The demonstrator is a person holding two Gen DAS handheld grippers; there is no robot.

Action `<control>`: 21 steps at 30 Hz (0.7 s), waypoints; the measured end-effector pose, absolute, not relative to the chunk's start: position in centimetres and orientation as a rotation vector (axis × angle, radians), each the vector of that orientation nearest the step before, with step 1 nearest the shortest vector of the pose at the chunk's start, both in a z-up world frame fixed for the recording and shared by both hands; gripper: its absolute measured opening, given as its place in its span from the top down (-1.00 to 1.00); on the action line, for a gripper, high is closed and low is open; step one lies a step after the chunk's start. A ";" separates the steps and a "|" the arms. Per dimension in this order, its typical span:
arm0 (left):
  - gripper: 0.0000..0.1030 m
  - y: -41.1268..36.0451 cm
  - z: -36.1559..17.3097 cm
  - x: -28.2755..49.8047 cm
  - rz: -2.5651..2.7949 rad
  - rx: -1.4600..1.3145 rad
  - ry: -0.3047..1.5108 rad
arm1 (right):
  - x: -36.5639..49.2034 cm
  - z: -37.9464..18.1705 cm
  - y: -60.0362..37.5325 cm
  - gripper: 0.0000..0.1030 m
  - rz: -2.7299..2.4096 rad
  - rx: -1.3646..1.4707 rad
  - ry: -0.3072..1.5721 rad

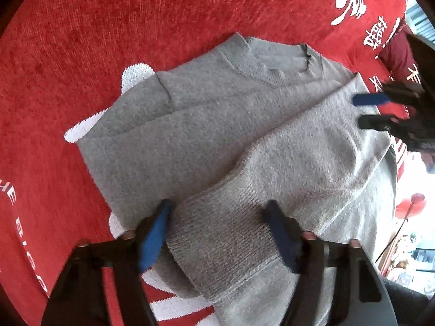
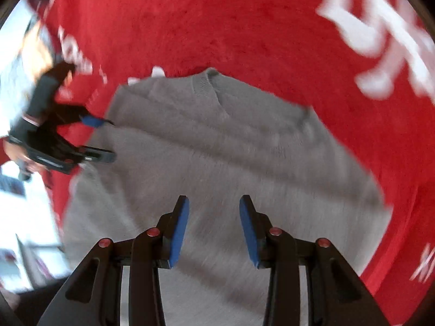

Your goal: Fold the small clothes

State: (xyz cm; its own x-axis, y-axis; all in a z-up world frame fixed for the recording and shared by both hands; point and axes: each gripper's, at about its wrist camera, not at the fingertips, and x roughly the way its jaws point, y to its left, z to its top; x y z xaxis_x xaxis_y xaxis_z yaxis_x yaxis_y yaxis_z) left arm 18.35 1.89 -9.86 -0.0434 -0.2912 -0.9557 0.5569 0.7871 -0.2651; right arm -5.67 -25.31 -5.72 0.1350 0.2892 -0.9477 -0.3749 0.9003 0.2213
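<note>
Sweater point(image 1: 217, 125) cuff point(image 1: 220, 241) shows only from left wrist.

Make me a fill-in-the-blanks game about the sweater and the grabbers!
1. The sweater is the colour ____.
2. It lies on a ____ blanket with white writing.
3. The left gripper has the ribbed ____ of a sleeve between its fingers.
4. The right gripper holds ____.

Missing words: grey; red; cuff; nothing

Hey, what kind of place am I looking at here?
Probably a home or small shop interior. A grey sweater lies on a plush red cloth with white lettering, and cluttered shelves show beyond its edge, blurred.
</note>
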 end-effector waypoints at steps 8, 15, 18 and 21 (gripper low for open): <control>0.32 3.1 -9.5 18.5 -0.670 0.189 1.425 | -3.3 -8.8 -22.7 0.20 0.608 -0.281 1.428; 0.66 4.0 -7.3 18.6 -0.651 0.138 1.362 | -3.2 -6.2 -23.7 0.95 0.521 -0.234 1.393; 0.66 4.3 -6.8 19.3 -0.634 0.114 1.340 | -2.7 -6.0 -24.4 0.95 0.492 -0.198 1.388; 0.66 5.0 -7.8 20.0 -0.591 0.110 1.354 | -1.6 -7.0 -24.1 0.95 0.456 -0.166 1.401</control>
